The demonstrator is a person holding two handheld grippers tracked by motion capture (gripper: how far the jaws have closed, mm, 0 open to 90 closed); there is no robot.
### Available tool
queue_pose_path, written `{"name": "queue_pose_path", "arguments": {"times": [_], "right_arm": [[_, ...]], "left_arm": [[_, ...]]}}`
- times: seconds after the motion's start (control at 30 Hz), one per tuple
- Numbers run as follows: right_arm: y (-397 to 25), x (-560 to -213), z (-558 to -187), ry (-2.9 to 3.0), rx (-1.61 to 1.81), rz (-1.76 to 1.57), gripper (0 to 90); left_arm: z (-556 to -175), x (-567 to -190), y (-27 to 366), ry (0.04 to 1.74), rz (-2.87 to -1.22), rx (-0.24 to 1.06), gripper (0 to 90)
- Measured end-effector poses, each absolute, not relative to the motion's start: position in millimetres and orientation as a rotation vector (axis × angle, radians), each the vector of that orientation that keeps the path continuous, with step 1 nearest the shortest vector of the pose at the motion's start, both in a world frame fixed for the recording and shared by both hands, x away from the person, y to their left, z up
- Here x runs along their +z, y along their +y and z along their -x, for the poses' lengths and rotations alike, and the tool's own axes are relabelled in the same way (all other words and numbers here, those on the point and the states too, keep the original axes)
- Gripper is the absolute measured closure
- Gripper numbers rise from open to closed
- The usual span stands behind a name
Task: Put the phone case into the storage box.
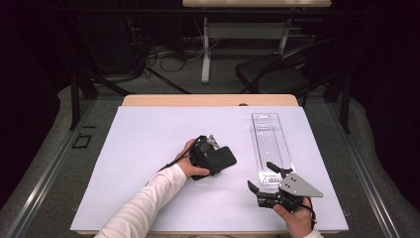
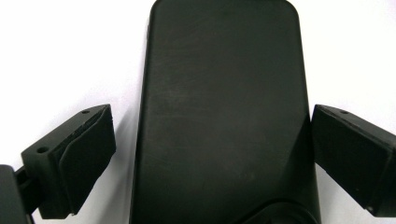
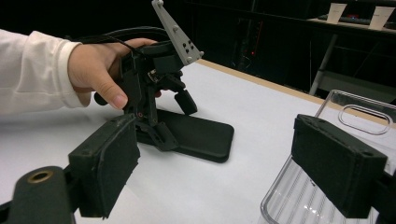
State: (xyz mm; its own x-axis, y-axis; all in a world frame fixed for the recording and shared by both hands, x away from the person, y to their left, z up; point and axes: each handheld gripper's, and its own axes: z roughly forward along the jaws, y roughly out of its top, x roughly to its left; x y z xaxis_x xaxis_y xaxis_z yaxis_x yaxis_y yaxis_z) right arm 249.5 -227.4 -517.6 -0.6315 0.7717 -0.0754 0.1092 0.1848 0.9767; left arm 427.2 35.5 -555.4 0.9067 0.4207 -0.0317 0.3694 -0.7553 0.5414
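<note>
Black pads of the left tool are framing the bottom corners of the left gripper view, spread wide, and I am looking straight down between them at the dark case running up the middle of that frame. I am judging it a stiff, light, flat slab with a smooth matte face, so it may slide on the bench if I nudge it. Its long edges look like the place to pinch, since the jaws are already standing either side of them: the right-hand pad looks to be at or very near the edge, the left-hand pad is apart. In the high view the case is lying flat near the centre of the frame, under the left tool. Lower right there, the right tool is hanging open and empty, pointing left, just beside the near end of the clear plastic tray, which looks thin and easily cracked.
</note>
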Motion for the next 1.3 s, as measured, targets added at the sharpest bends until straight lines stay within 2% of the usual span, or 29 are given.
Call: {"name": "queue_pose_path", "arguments": {"times": [0.4, 0.87, 1.3], "right_arm": [[-227.4, -517.7, -249.6, 1.890, 1.482, -0.824, 14.0], [-227.3, -517.8, -249.8, 1.890, 1.483, -0.826, 14.0], [-227.8, -517.8, -249.8, 1.889, 1.483, -0.829, 14.0]], "left_arm": [[-426.3, -555.1, 35.8, 0.566, -2.508, 0.122, 3.1], [-424.1, -552.1, 36.7, 0.565, -2.503, 0.126, 12.9], [-422.2, -552.0, 36.2, 0.572, -2.504, 0.139, 13.5]]}}
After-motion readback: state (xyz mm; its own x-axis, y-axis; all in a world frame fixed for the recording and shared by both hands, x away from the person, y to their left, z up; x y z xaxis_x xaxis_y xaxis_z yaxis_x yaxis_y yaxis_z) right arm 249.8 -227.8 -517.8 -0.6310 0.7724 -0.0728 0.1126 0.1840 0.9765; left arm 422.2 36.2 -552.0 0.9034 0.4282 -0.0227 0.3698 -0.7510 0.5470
